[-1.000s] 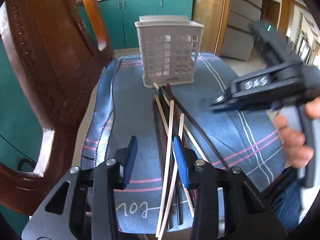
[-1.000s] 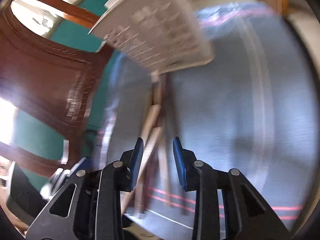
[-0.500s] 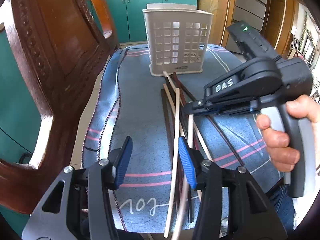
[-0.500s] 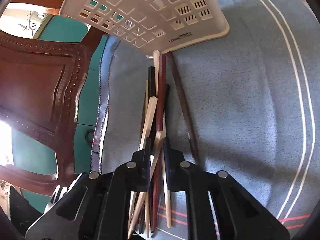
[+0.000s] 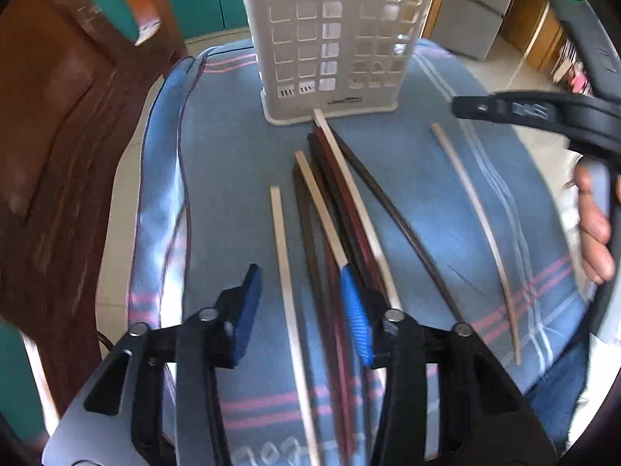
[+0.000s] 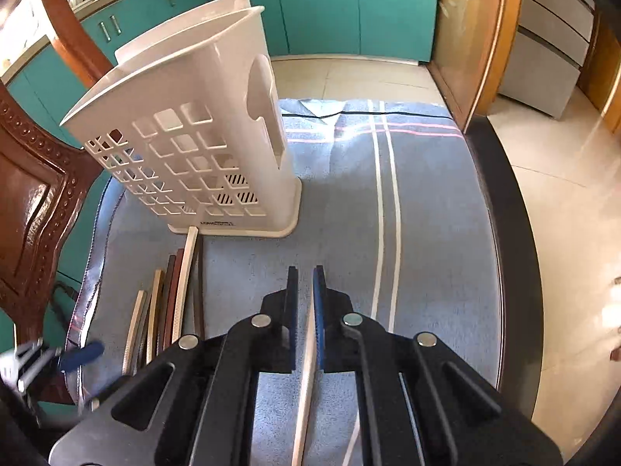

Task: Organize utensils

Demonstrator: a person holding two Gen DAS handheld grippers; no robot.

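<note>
One pale chopstick (image 6: pixel 306 384) has just come out of the pile: the right gripper (image 6: pixel 305 283) now has its jaws pressed on it, after closing over the last moments, and the stick runs down between the blue pads (image 6: pixel 319 310) towards the near edge of the right wrist view. Half a second back the same jaws stood over the heap; now they hang above bare blue cloth (image 6: pixel 427 233), well right of the remaining chopsticks (image 6: pixel 170 291), so the stick appears lifted clear. In the left wrist view a lone pale stick (image 5: pixel 481 225) shows apart to the right of the heap, below the right gripper's body (image 5: pixel 543 110) and beside the person's hand (image 5: pixel 594 229); I judge it to be the held one.

The left gripper (image 5: pixel 300 291) has swung nearer the pile. Its jaws are spread and have just been narrowing, with another pale chopstick (image 5: pixel 285 272) lying between them, but the pads (image 5: pixel 355 310) do not press on it. The dark and reddish sticks (image 5: pixel 341 202) lie just right of it, their far ends touching the base of the white slotted utensil holder (image 5: pixel 330 39).

The holder stands upright at the far side of the worktop, and no utensil can be seen in it. Judging from this, the first stick is secured and its next stop is likely the holder's open top (image 6: pixel 174 50), which calls for raising it and turning it upright. Most of the sorting is still ahead.
</note>
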